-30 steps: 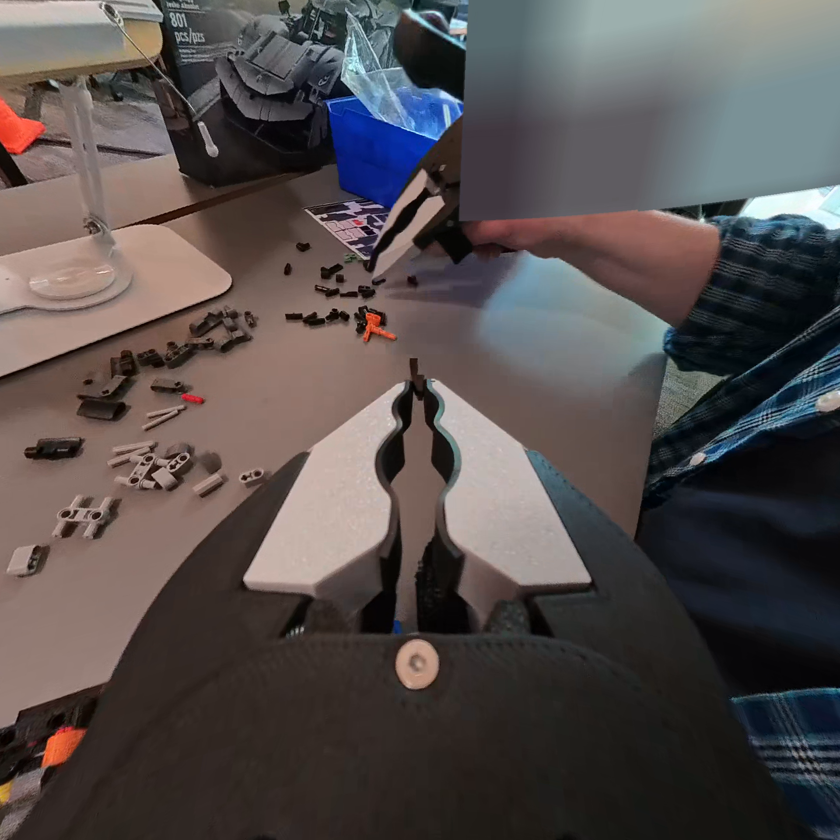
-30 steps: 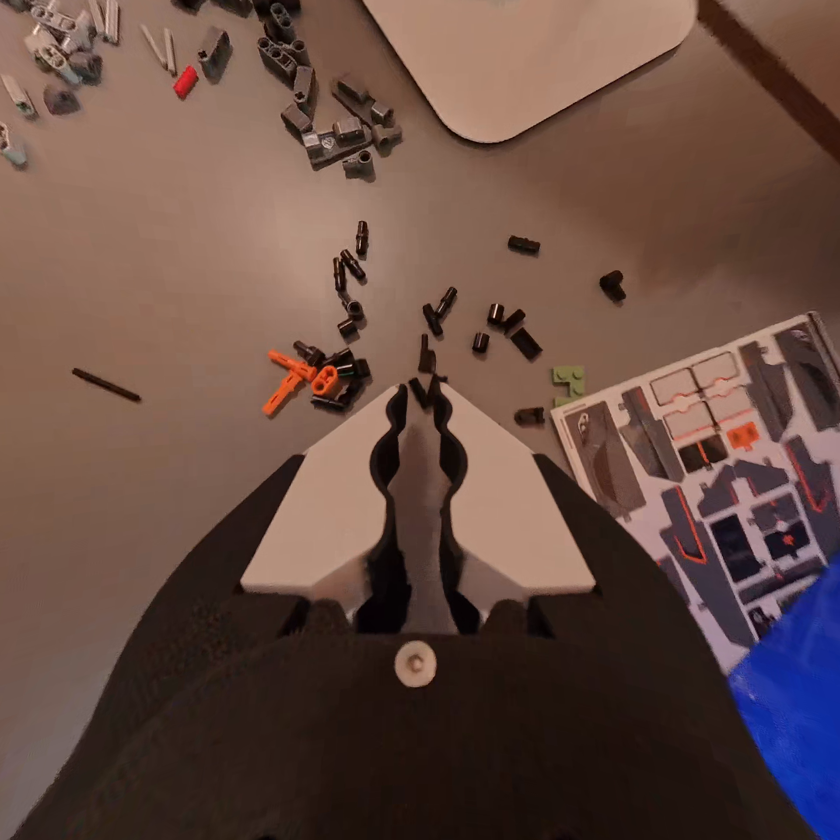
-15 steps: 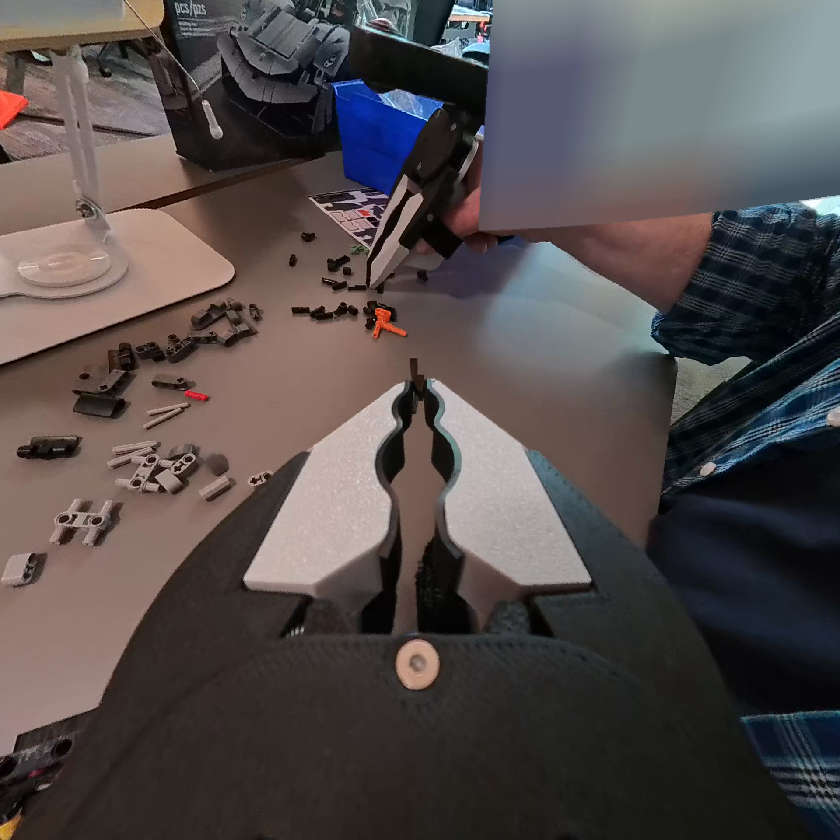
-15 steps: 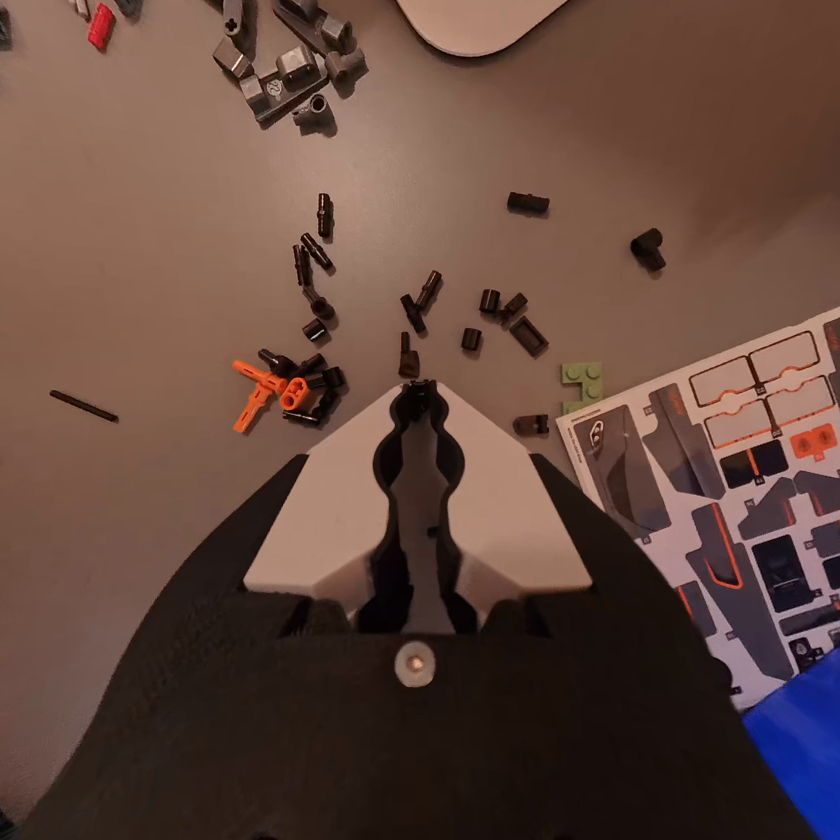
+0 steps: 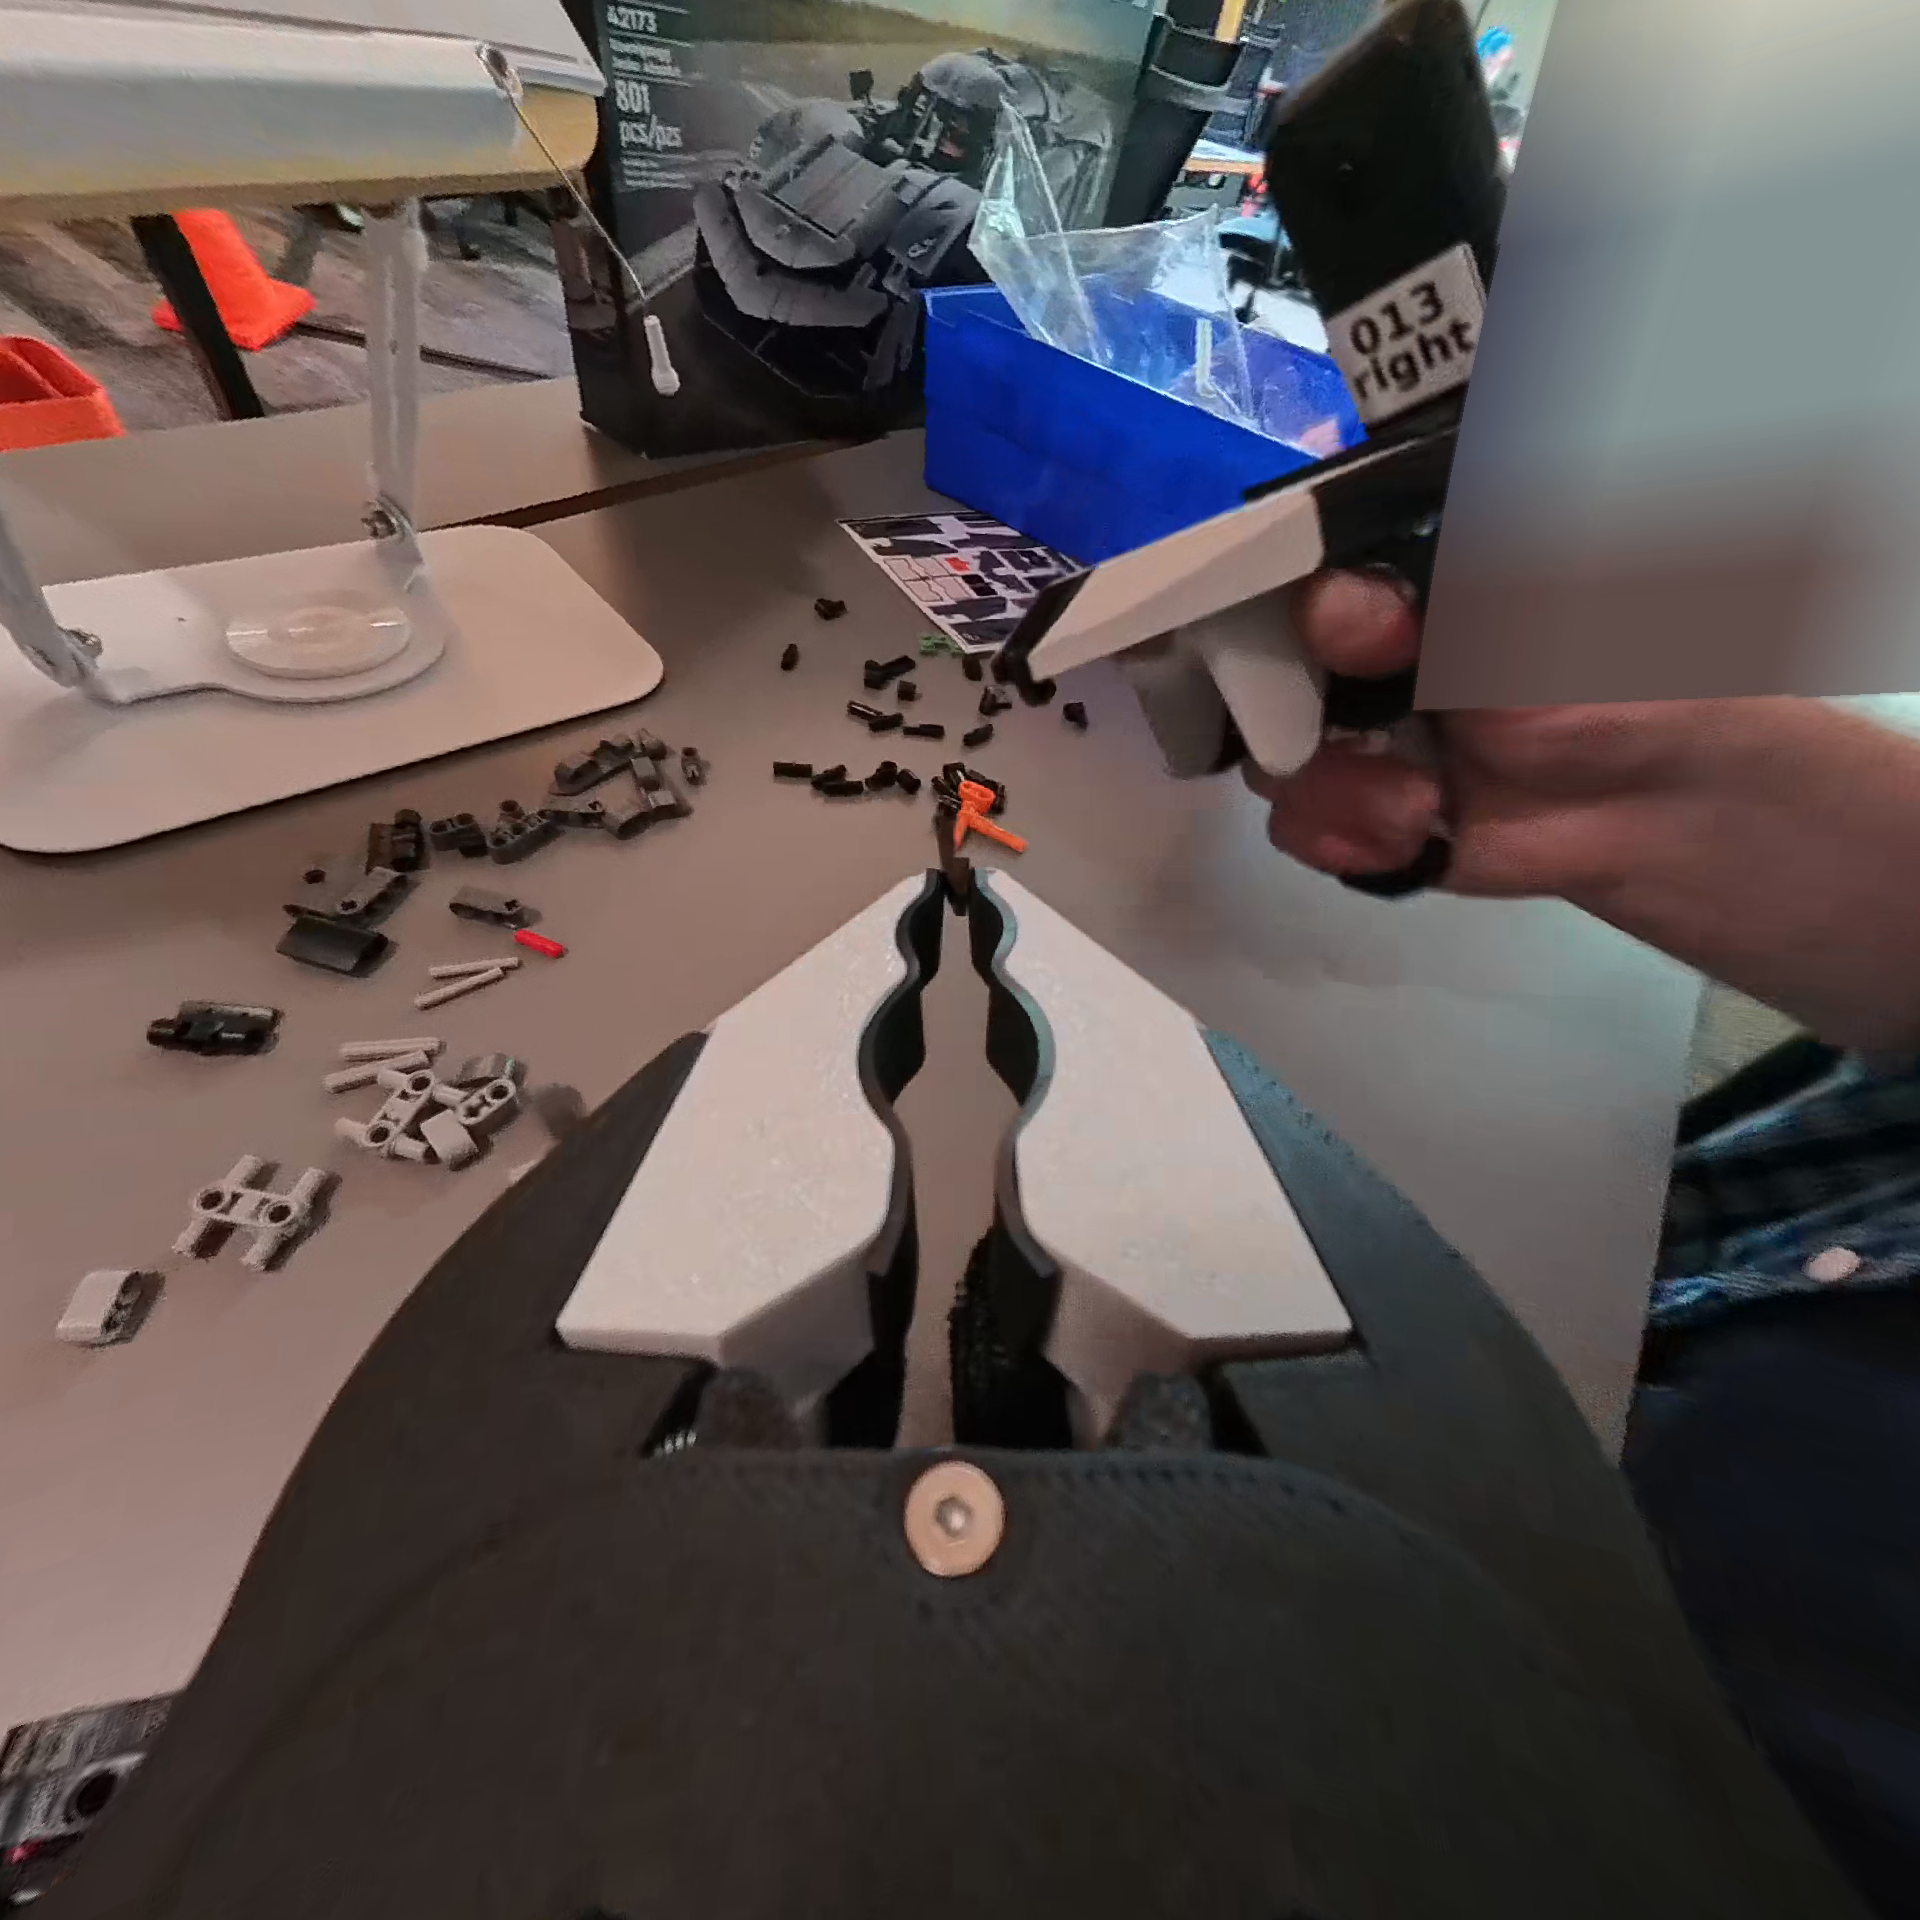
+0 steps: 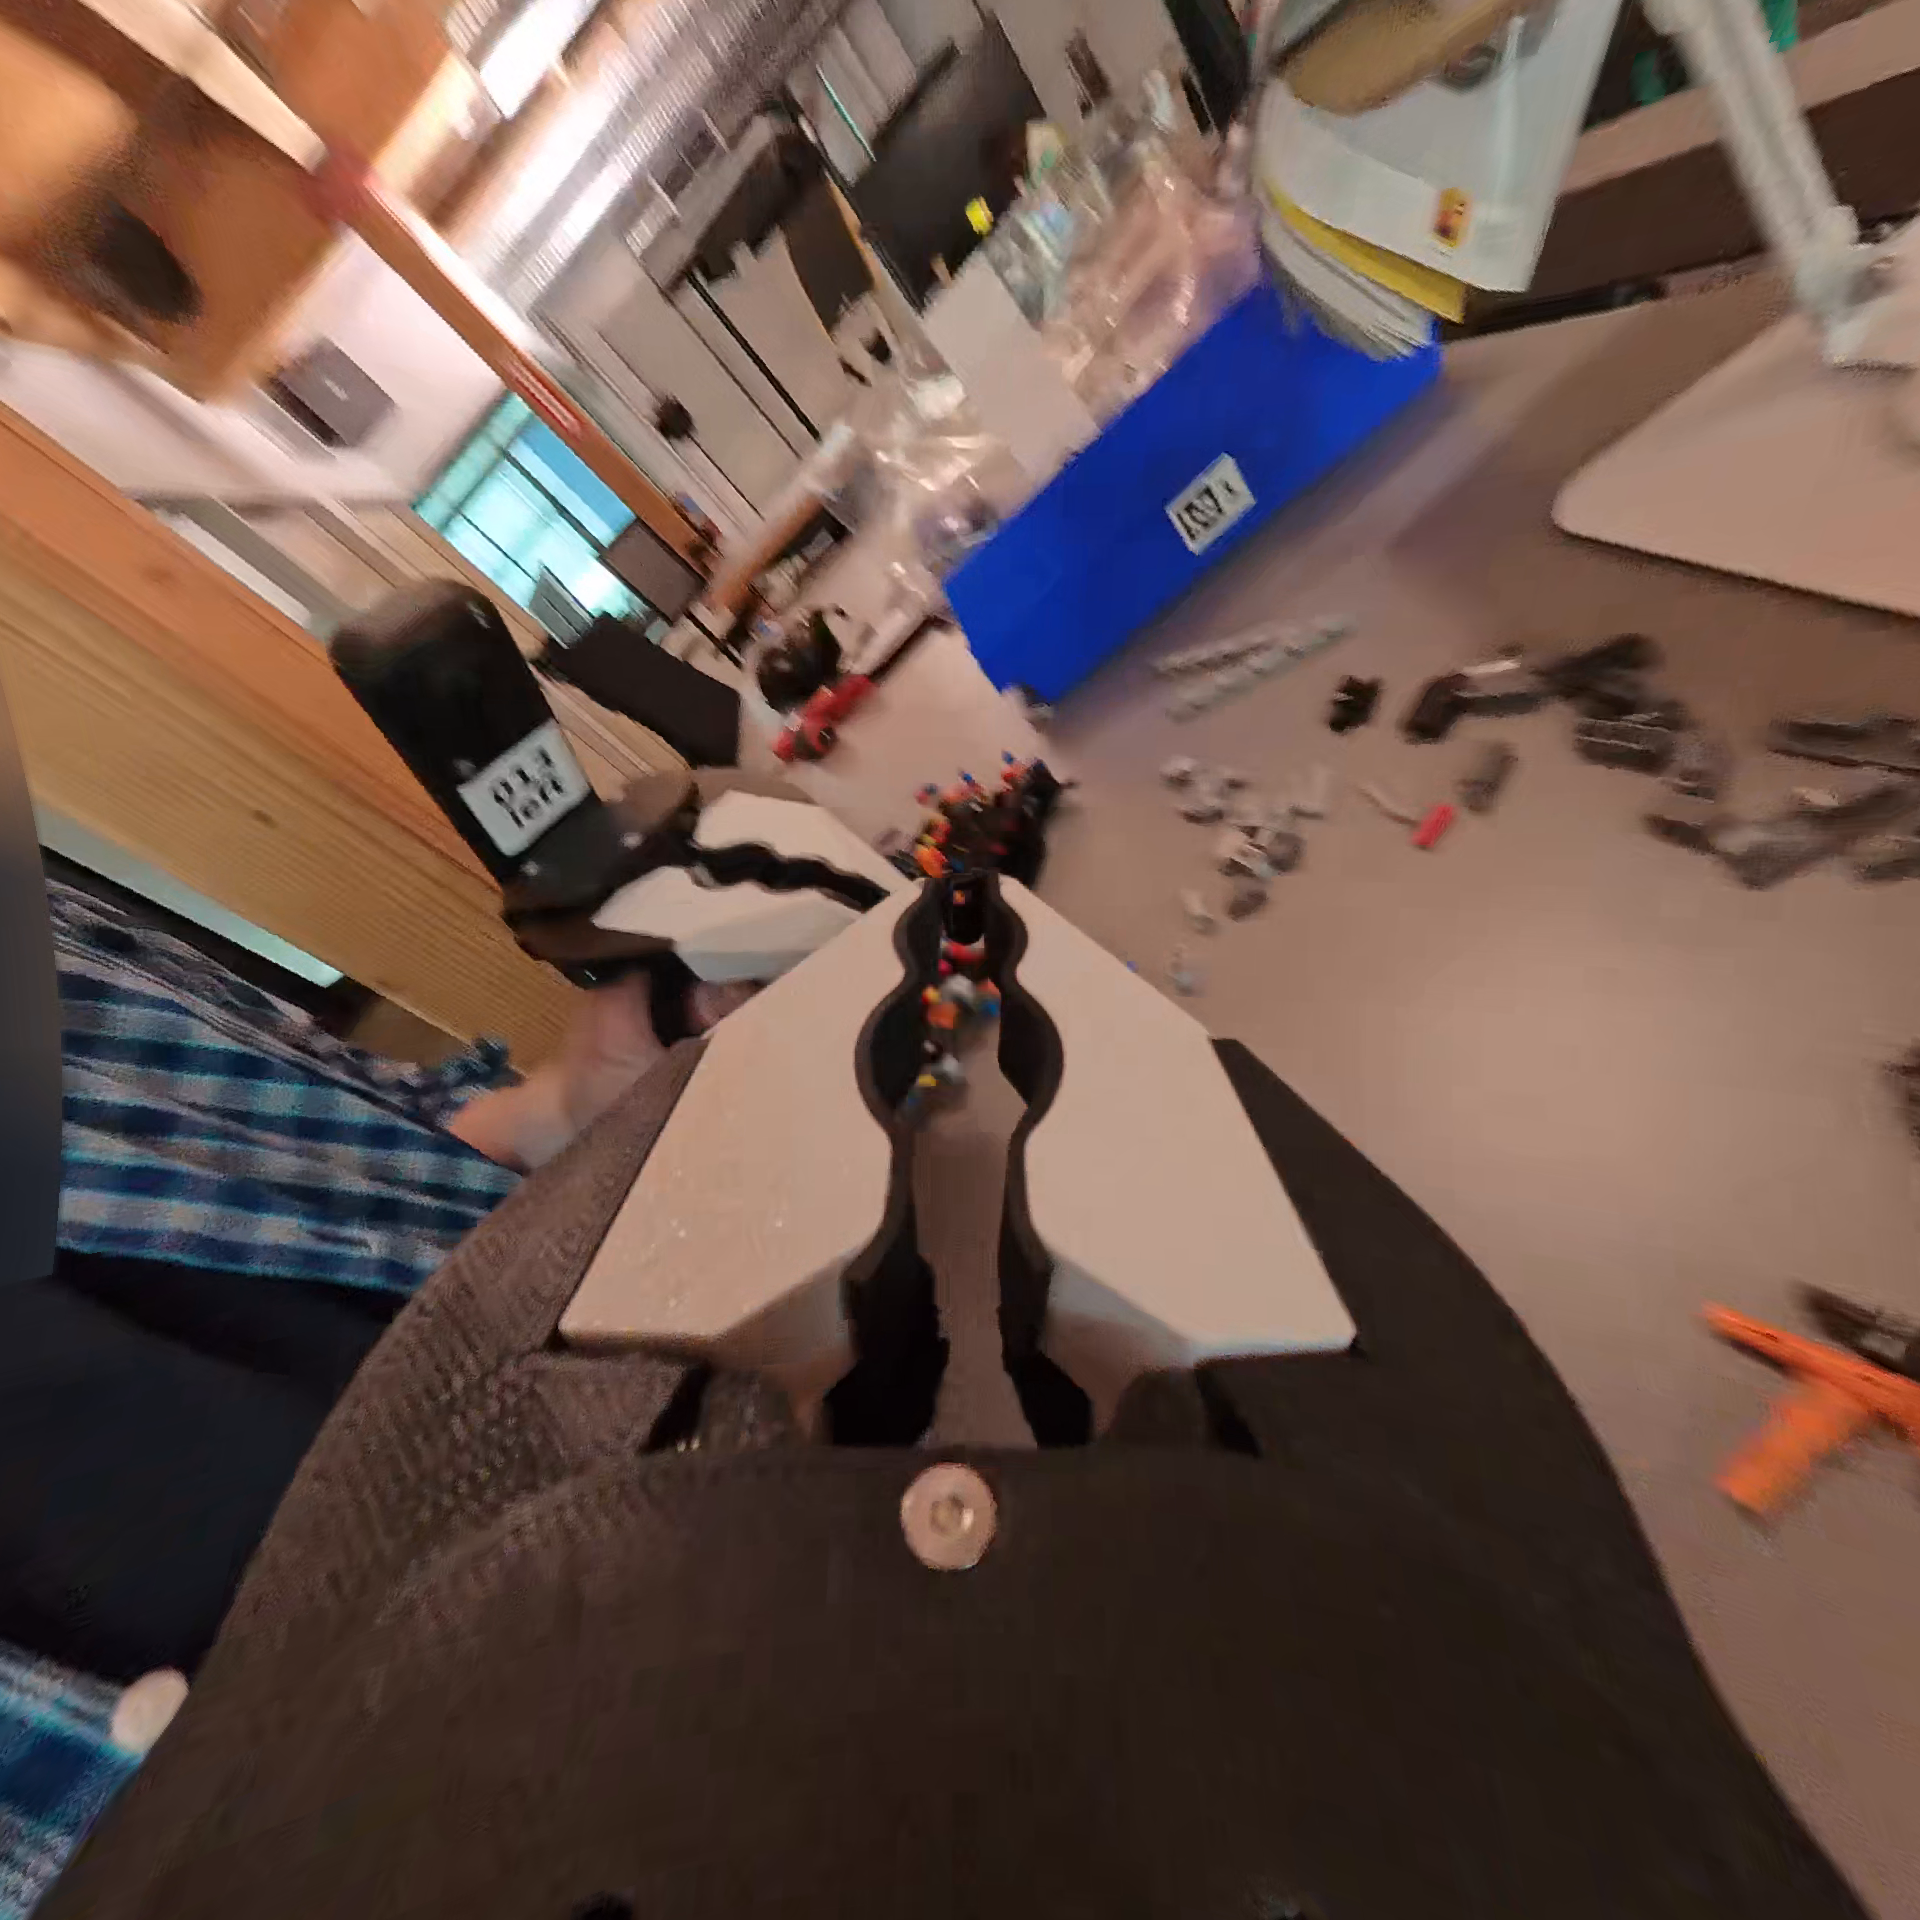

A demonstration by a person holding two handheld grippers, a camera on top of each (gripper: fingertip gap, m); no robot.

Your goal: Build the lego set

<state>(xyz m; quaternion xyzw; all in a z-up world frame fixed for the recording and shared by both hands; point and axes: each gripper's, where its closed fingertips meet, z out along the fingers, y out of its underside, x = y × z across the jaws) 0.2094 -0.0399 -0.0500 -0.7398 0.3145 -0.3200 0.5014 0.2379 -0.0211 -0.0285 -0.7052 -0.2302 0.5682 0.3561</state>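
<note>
My left gripper [image 5: 951, 888] is shut on a small dark peg [image 5: 948, 847] that sticks out past its tips, above the grey table [image 5: 1195, 935]. In the left wrist view a hand holds my right gripper [image 5: 1023, 675] just above the scattered black pins [image 5: 883, 717]. It is shut on a small black pin [image 5: 1029, 688]. The right wrist view is blurred and tilted. There my right gripper [image 6: 961, 899] pinches the black pin [image 6: 961, 916], and the left gripper [image 6: 873, 888] lies close on its left, tips nearly meeting.
A white lamp base [image 5: 312, 665] stands at the left. The set's box [image 5: 810, 260], a blue bin [image 5: 1091, 457] and a sticker sheet [image 5: 966, 571] are at the back. Dark grey [image 5: 582, 800] and light grey [image 5: 426, 1101] pieces lie on the left, an orange piece [image 5: 982, 810] in the middle. One gripper's finger ends stand about 5 centimeters off the other's.
My right gripper closed on a black pin from the pile, lifted off the table and swung round toward the left gripper. The left gripper kept its hold on the peg.
</note>
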